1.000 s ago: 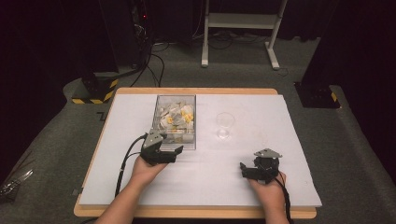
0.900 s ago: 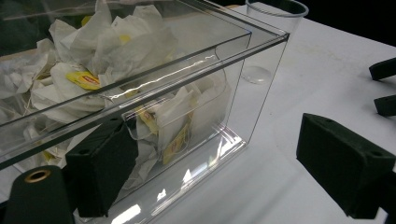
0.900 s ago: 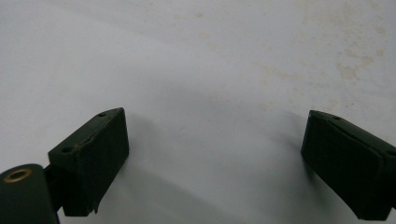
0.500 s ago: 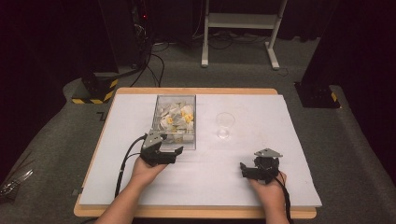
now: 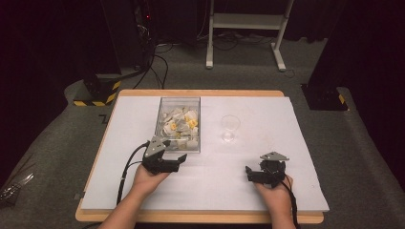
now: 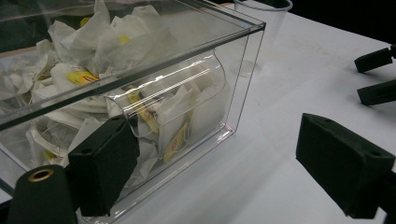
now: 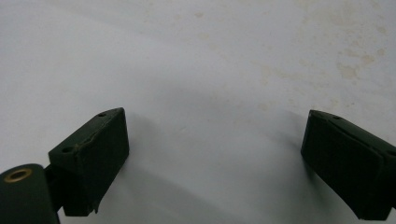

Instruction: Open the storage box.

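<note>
A clear plastic box (image 5: 179,125) heaped with white and yellow tea bags (image 5: 181,121) stands on the white table top (image 5: 267,109). To its right is an upright clear plastic cup (image 5: 229,128). My left gripper (image 5: 175,153) sits at the box's near right corner, open. In the left gripper view its left jaw lies against the box (image 6: 154,93) wall and the right jaw is over bare table; nothing is between them (image 6: 215,163). My right gripper (image 5: 248,174) rests near the front right, open over bare table (image 7: 215,154), jaws pointing left.
The white top lies on a wooden board (image 5: 200,218) on grey carpet. Beyond the far edge are a white stand (image 5: 243,33), black equipment and cables (image 5: 153,67). The cup (image 6: 261,23) and the right gripper's jaws (image 6: 373,77) appear in the left gripper view.
</note>
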Available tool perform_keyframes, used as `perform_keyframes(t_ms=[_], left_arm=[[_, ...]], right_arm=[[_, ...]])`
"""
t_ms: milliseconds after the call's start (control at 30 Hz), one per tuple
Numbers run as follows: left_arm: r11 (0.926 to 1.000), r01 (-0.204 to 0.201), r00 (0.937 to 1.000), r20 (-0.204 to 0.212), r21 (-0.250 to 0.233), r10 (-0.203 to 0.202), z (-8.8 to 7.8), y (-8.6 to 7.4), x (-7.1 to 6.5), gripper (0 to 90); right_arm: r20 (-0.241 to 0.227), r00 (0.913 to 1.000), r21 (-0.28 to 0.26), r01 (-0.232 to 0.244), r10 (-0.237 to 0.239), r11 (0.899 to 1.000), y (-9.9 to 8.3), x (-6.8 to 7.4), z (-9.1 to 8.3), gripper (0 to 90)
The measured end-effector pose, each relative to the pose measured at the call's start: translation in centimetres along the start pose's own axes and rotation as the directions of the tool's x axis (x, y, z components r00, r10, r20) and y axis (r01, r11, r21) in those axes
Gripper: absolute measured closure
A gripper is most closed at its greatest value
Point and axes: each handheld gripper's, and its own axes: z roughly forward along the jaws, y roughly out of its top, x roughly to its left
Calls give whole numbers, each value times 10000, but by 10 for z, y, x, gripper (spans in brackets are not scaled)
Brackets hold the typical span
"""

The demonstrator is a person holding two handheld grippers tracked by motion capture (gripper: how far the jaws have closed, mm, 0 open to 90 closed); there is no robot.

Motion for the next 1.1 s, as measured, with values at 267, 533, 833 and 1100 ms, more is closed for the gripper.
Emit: perform_keyframes(t_ms=[267, 533, 833, 1100], left_arm=[[9999, -129, 9998, 170, 30, 129, -8, -4, -5, 143], [9999, -149, 9997, 214, 14, 149, -13, -7, -10, 140], [9999, -145, 9992, 359, -56, 147, -19, -11, -14, 141], [9996, -254, 9989, 399, -83, 257, -27, -16, -21, 141]], right_arm=[[-16, 10000, -4, -65, 65, 10000, 0, 0, 0, 77], [16, 10000, -10, -13, 13, 10000, 0, 0, 0, 75], [44, 10000, -42, -19, 20, 10000, 0, 0, 0, 76], [34, 10000, -28, -30, 30, 10000, 0, 0, 0, 76]])
